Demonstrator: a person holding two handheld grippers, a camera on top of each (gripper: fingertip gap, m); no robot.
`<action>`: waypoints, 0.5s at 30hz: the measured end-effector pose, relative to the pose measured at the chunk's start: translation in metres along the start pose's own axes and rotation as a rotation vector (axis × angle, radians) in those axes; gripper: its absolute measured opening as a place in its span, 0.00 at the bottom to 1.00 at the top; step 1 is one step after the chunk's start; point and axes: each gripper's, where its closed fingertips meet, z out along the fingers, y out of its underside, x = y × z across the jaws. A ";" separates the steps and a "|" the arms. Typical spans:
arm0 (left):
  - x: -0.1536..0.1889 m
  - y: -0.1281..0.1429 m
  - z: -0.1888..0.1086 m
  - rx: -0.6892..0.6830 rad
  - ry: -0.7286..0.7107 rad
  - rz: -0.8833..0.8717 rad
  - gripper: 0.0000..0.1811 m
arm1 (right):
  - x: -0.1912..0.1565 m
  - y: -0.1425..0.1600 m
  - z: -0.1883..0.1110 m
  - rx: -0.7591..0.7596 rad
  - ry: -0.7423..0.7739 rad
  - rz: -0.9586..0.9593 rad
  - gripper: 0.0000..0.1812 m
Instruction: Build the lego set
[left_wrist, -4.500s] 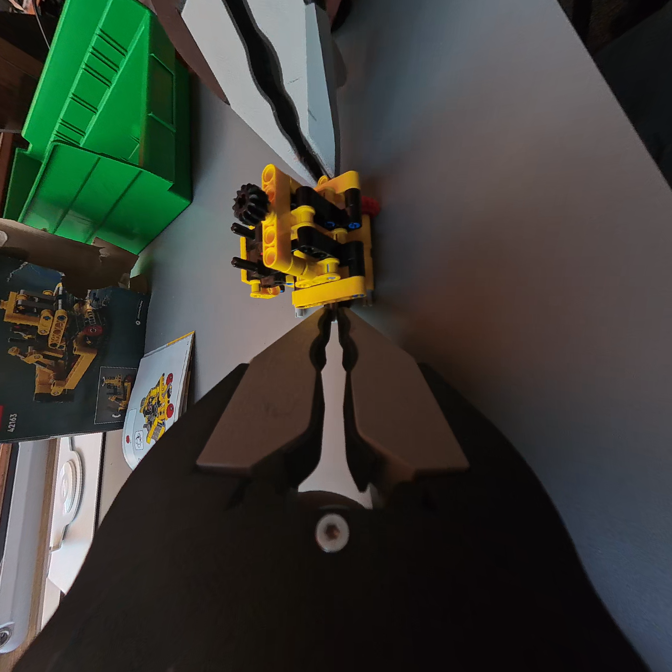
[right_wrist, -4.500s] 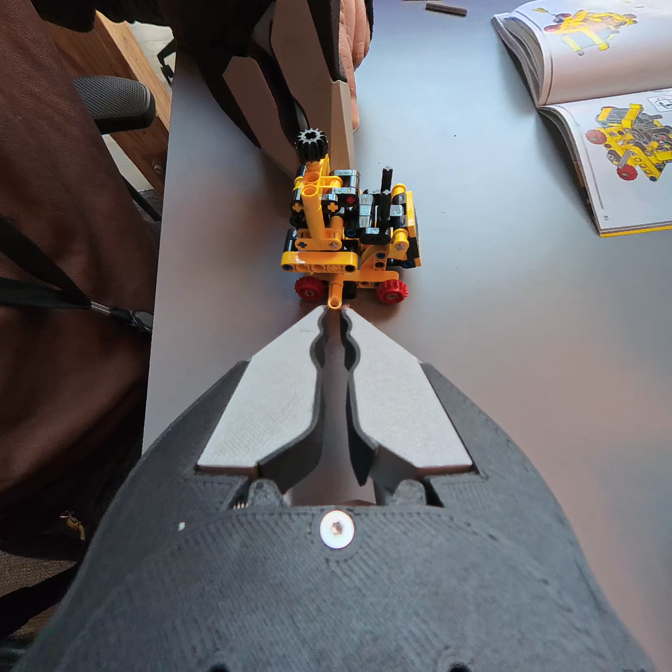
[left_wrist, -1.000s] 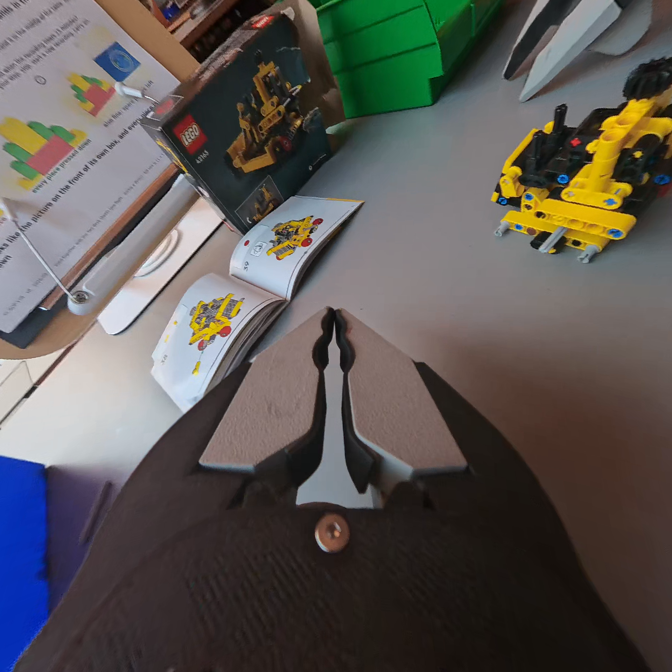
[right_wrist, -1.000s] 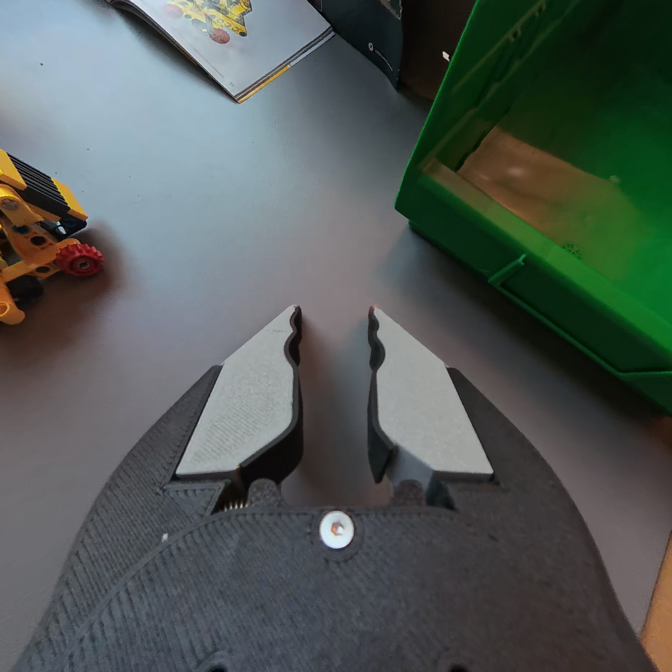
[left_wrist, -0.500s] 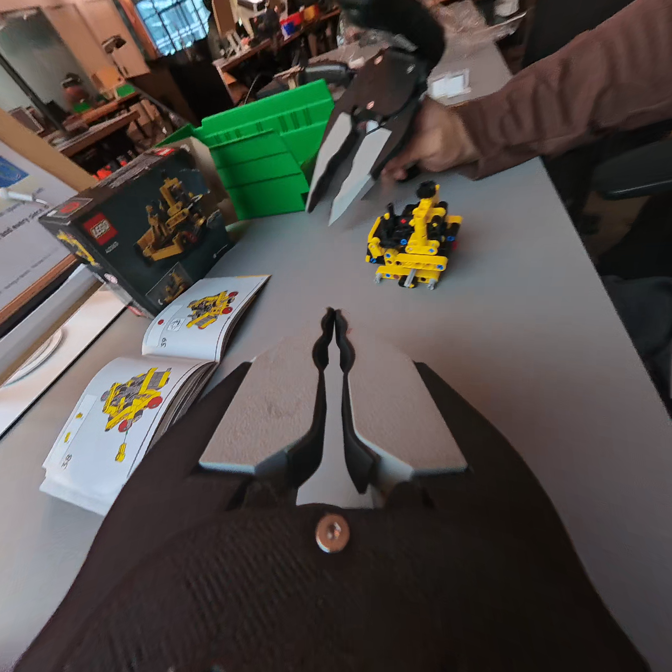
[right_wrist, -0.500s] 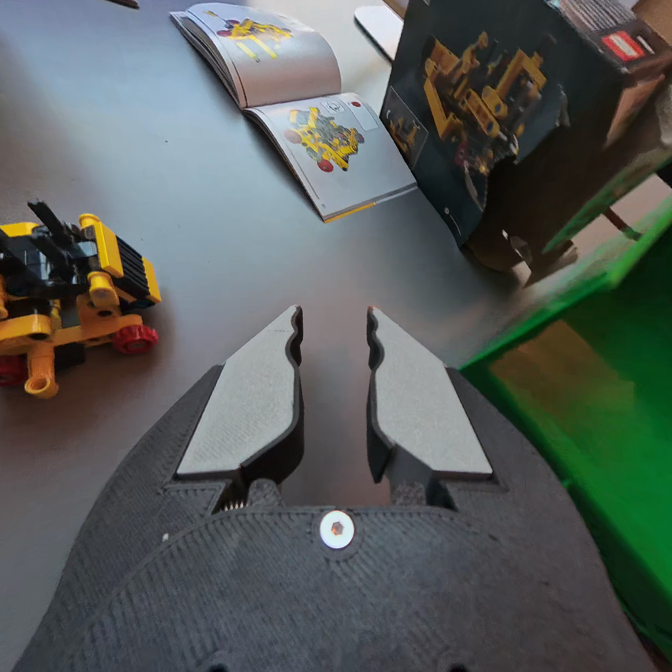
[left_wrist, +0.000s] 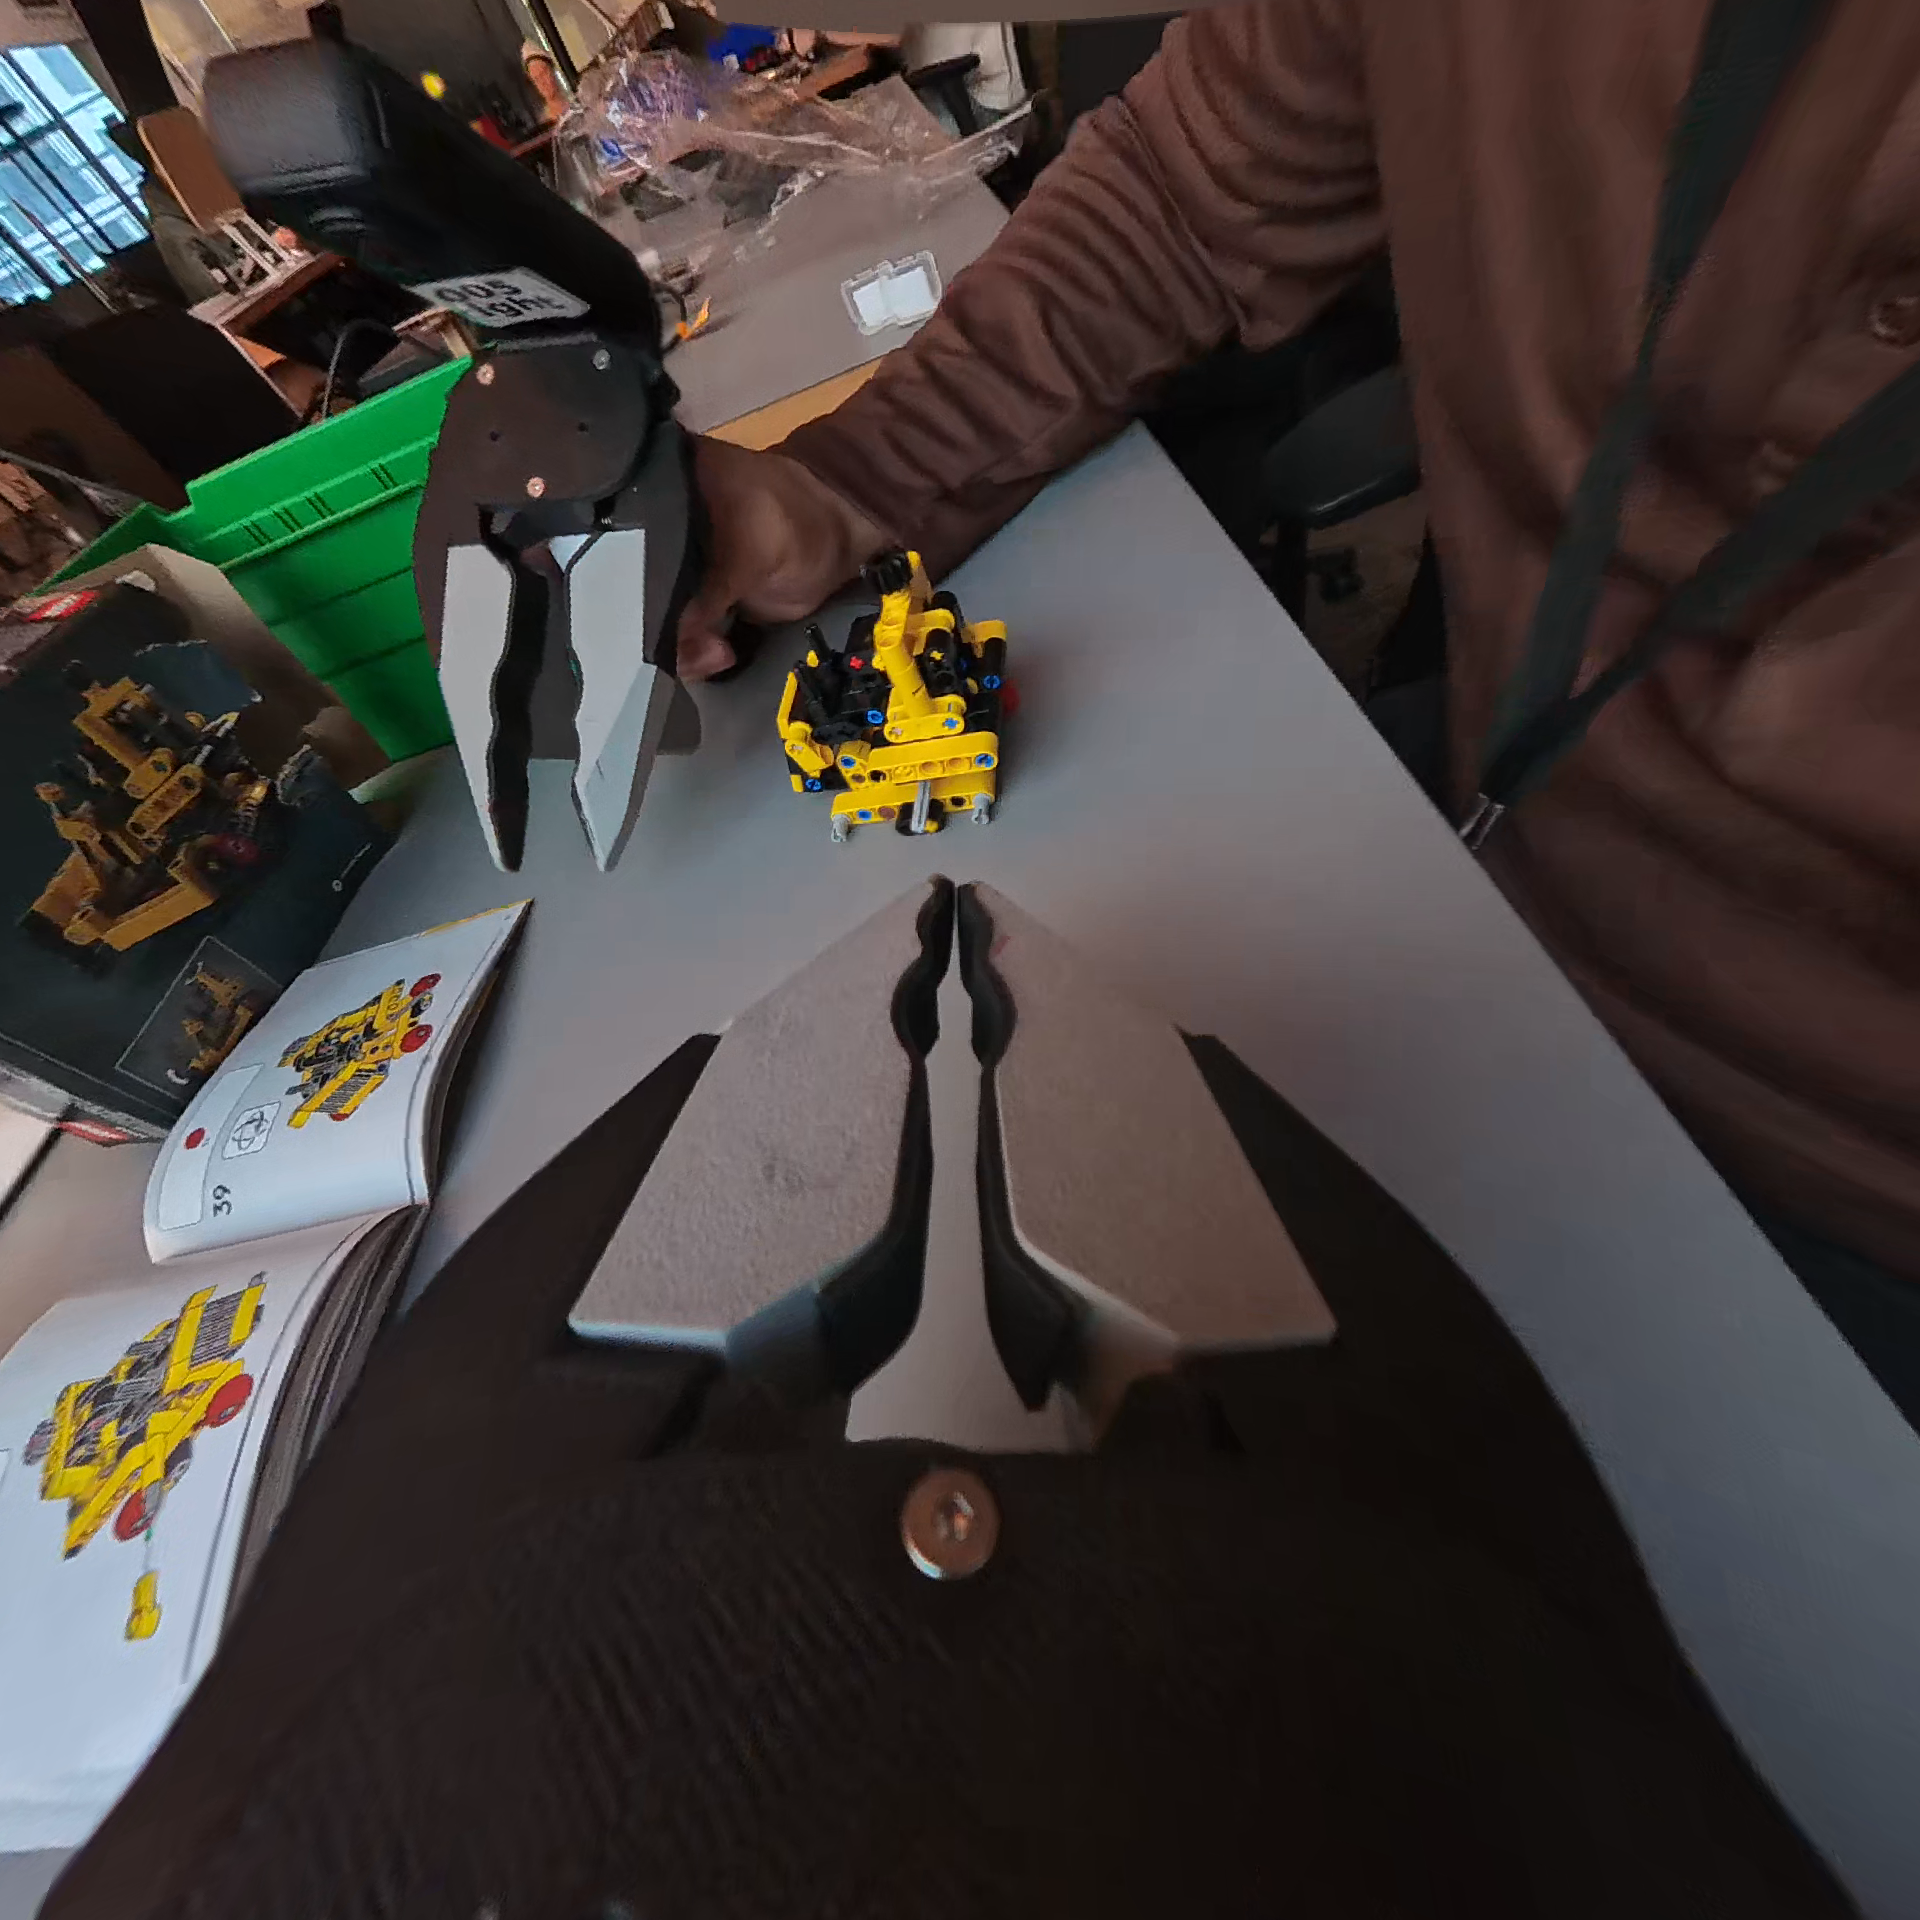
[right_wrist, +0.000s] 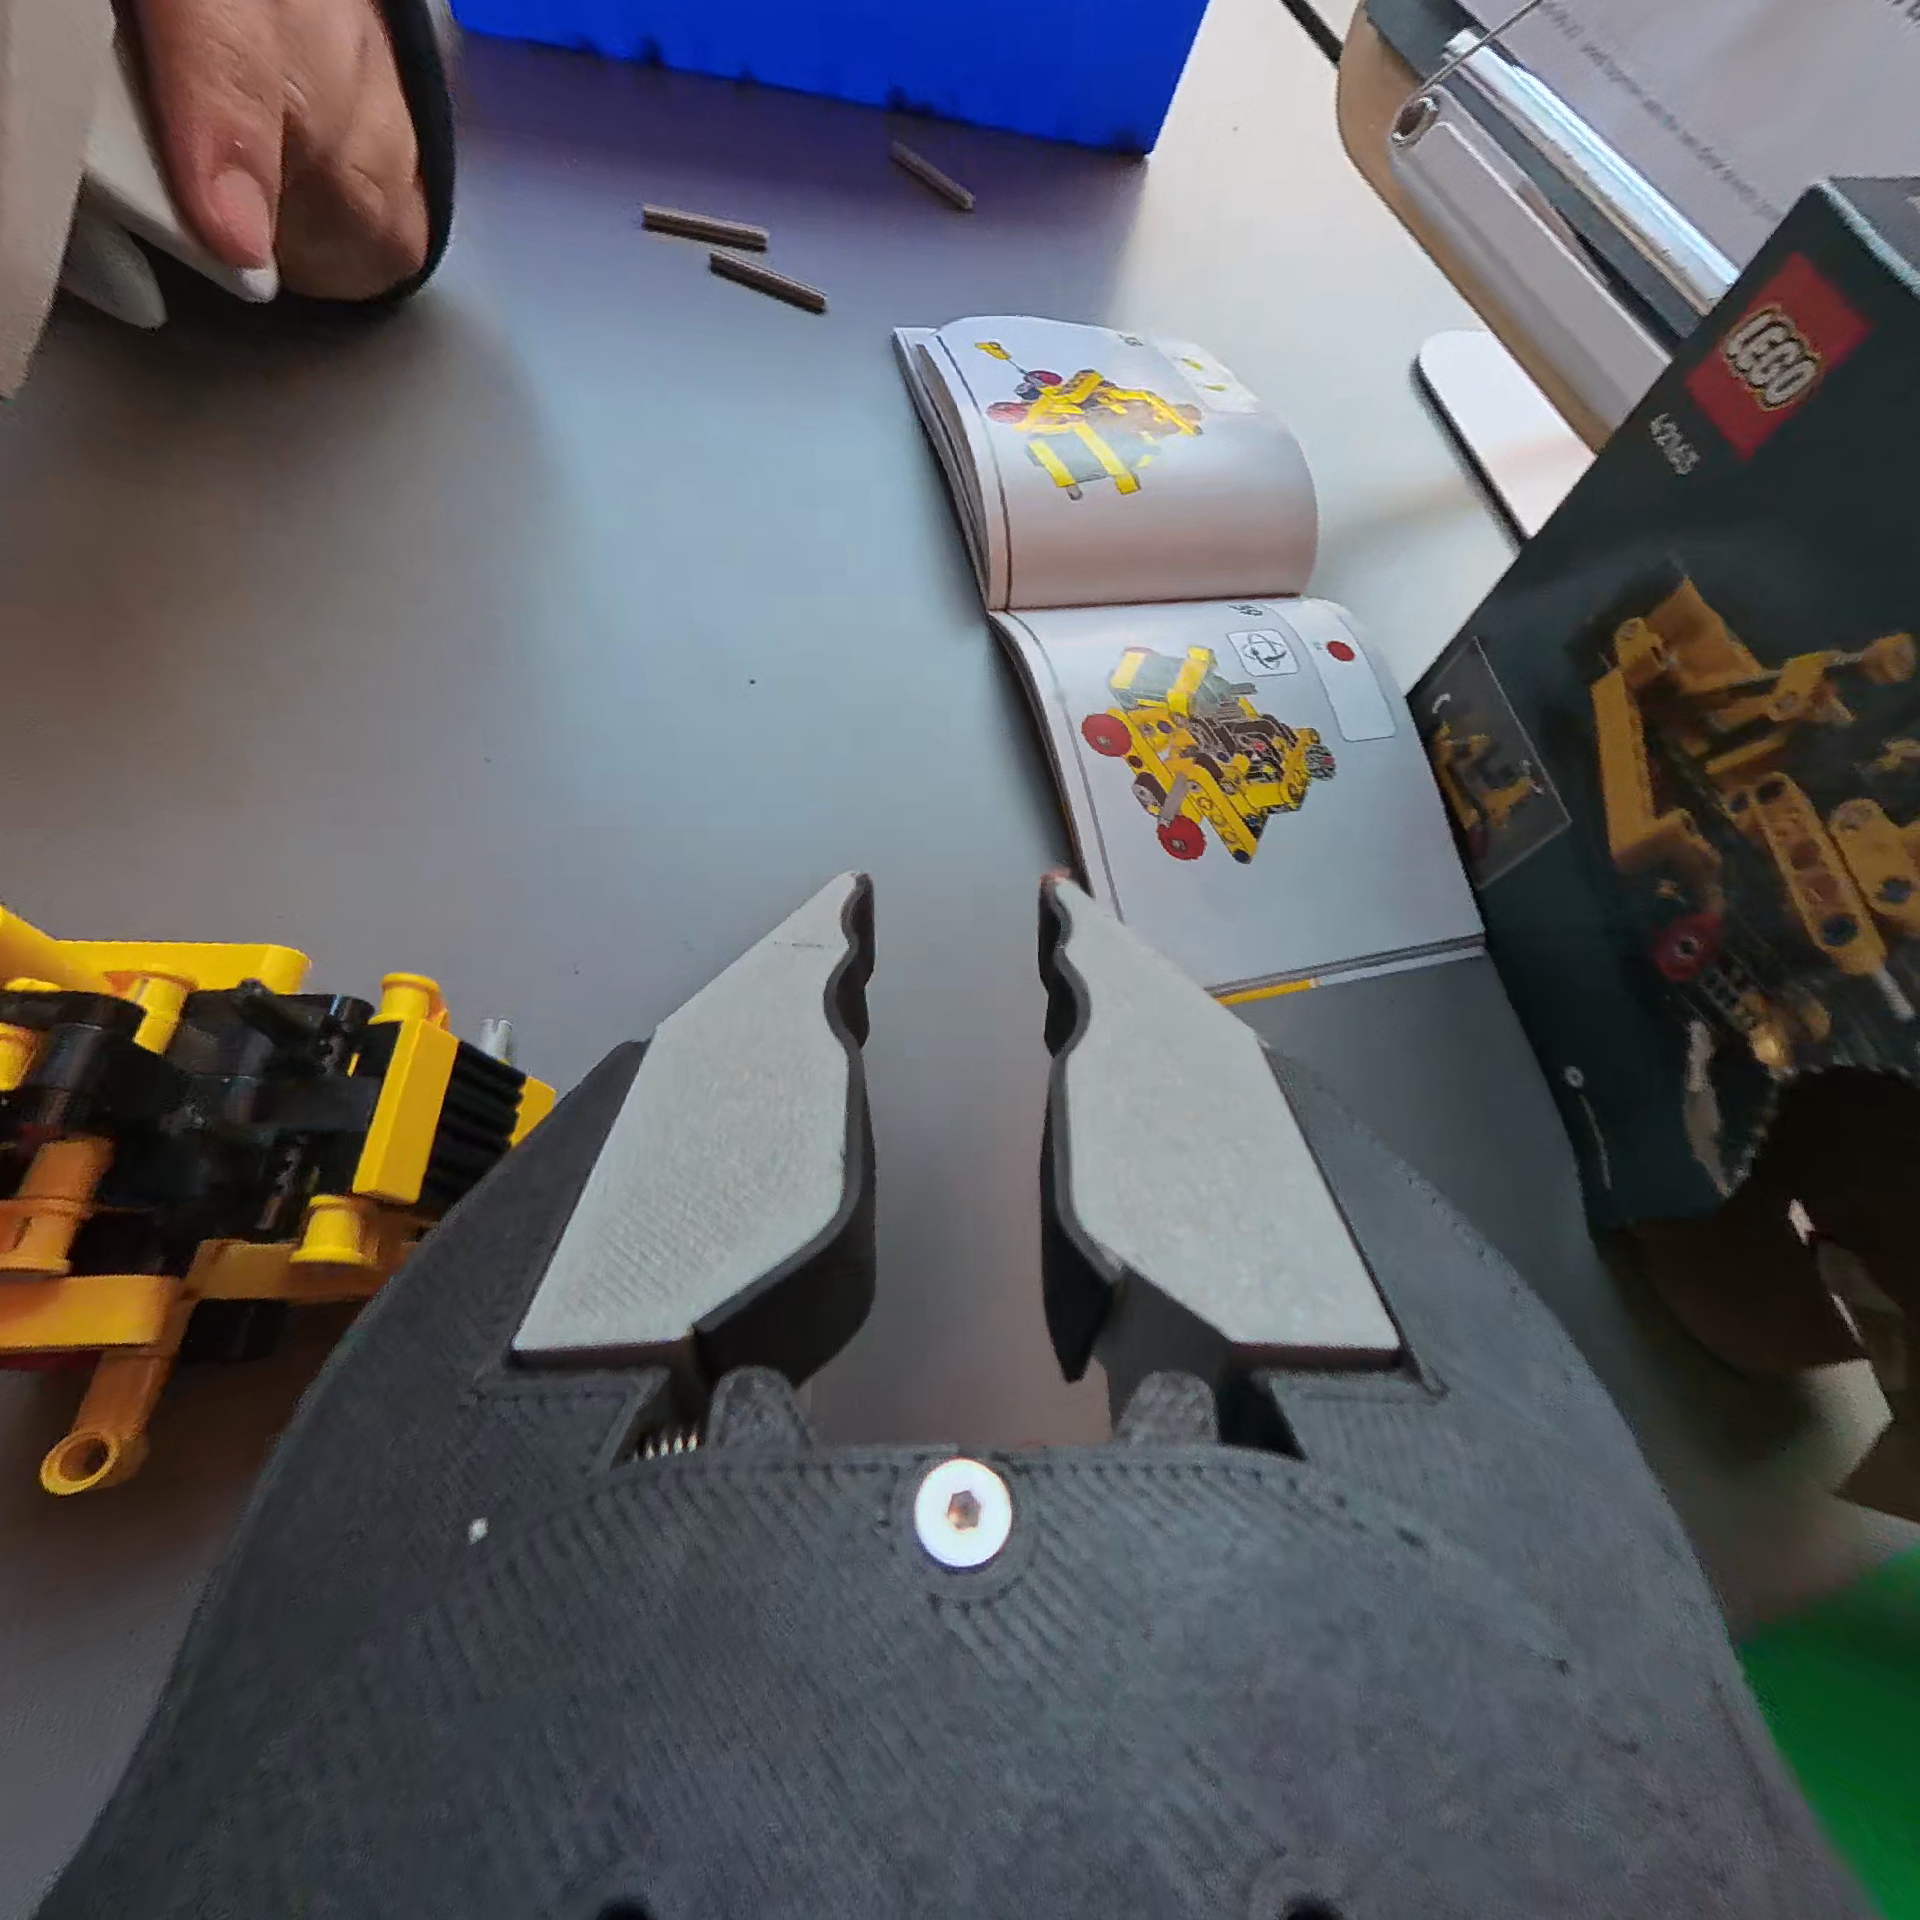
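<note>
Left wrist view: the left gripper (left_wrist: 948, 899), jaws nearly closed and empty, points straight at the yellow model (left_wrist: 896, 698), which stands just ahead on the table (left_wrist: 1299, 935). The right gripper (right_wrist: 954, 896), jaws parted and empty, has the model close at its left; both grippers are near it, and three loose dark axles (right_wrist: 769, 281) lie well beyond the model.

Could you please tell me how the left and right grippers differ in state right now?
The left gripper has its jaws nearly together, while the right gripper stands open with a clear gap. The left one points at the yellow lego model; the right one points towards the open instruction booklet. Both are empty, over the grey table.
</note>
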 end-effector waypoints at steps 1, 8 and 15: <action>0.002 0.001 0.001 -0.013 -0.008 0.032 0.00 | -0.002 0.000 0.000 0.001 -0.017 0.002 0.16; -0.025 0.004 -0.008 -0.001 -0.148 -0.006 0.00 | 0.001 -0.004 -0.004 0.038 -0.015 0.034 0.16; -0.060 0.005 -0.027 0.047 -0.331 -0.077 0.00 | 0.007 -0.002 -0.009 0.049 -0.009 0.114 0.17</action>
